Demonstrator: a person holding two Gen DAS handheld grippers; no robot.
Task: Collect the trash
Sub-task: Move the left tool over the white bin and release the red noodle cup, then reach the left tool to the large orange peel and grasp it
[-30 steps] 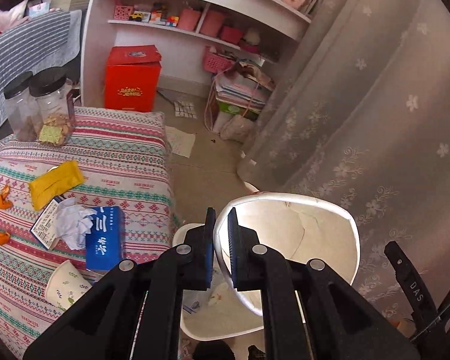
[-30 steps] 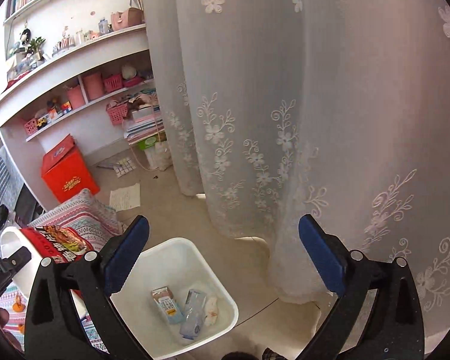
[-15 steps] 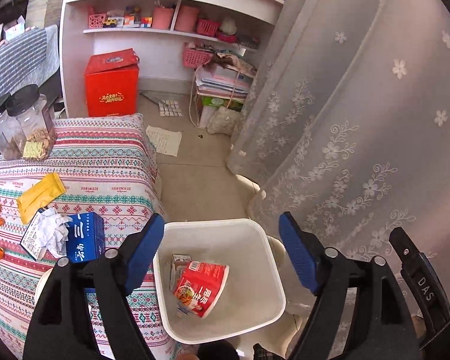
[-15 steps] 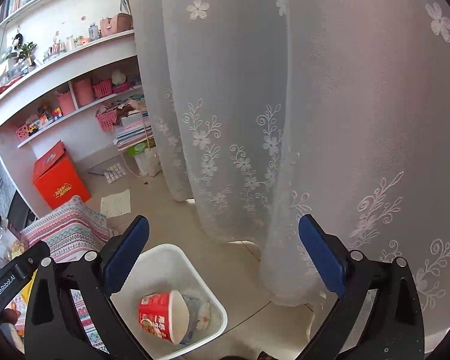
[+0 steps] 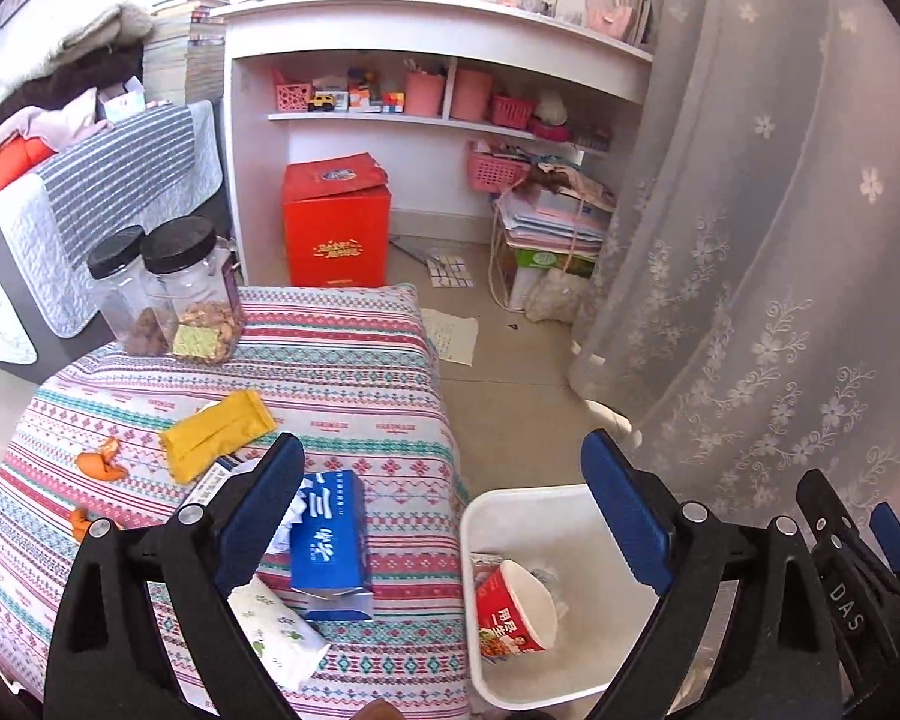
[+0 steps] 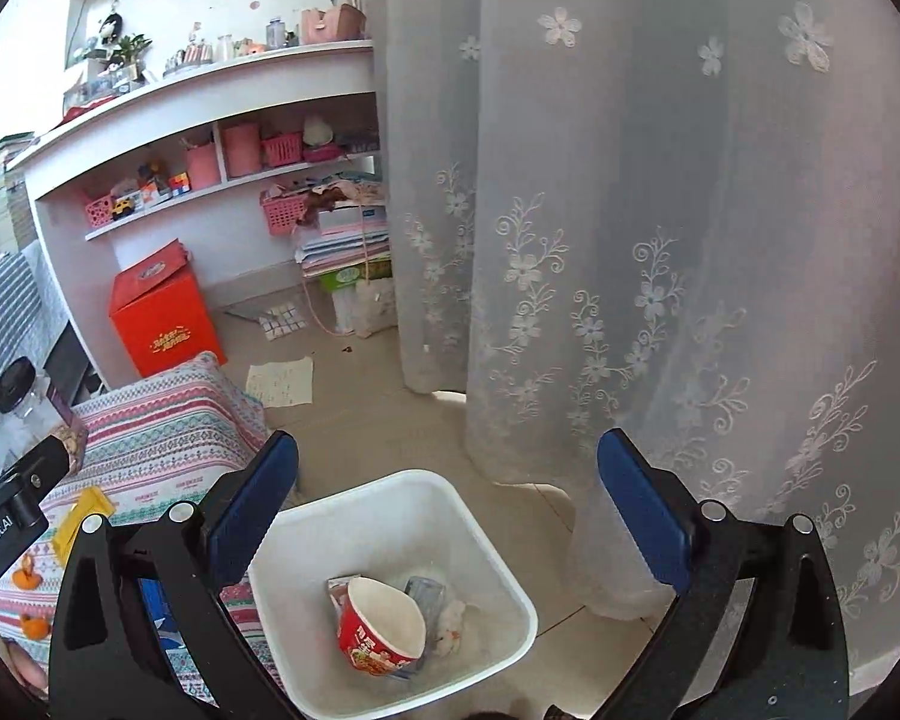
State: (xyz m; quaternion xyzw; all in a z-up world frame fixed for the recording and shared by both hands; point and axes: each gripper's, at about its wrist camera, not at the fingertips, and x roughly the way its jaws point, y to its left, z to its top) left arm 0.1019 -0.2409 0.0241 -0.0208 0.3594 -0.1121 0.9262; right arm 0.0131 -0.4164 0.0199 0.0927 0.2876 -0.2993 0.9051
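A white bin (image 5: 570,516) stands on the floor beside the striped table (image 5: 342,372). A red noodle cup (image 5: 513,609) lies in it with other scraps; the bin (image 6: 498,570) and cup (image 6: 381,627) also show in the right wrist view. My left gripper (image 5: 444,516) is open and empty above the table's edge and the bin. My right gripper (image 6: 450,516) is open and empty above the bin. On the table lie a yellow packet (image 5: 216,435), orange peels (image 5: 102,462), a blue tissue box (image 5: 327,540), crumpled paper and a paper cup (image 5: 276,624).
Two black-lidded jars (image 5: 192,294) stand at the table's far end. A red box (image 5: 336,222) sits on the floor by the white shelf (image 5: 438,120). A lace curtain (image 5: 750,240) hangs to the right of the bin. A paper sheet (image 5: 456,336) lies on the floor.
My left gripper opened and let the red noodle cup fall into the bin, then rose and drew back toward the table. My right gripper stayed open above the bin.
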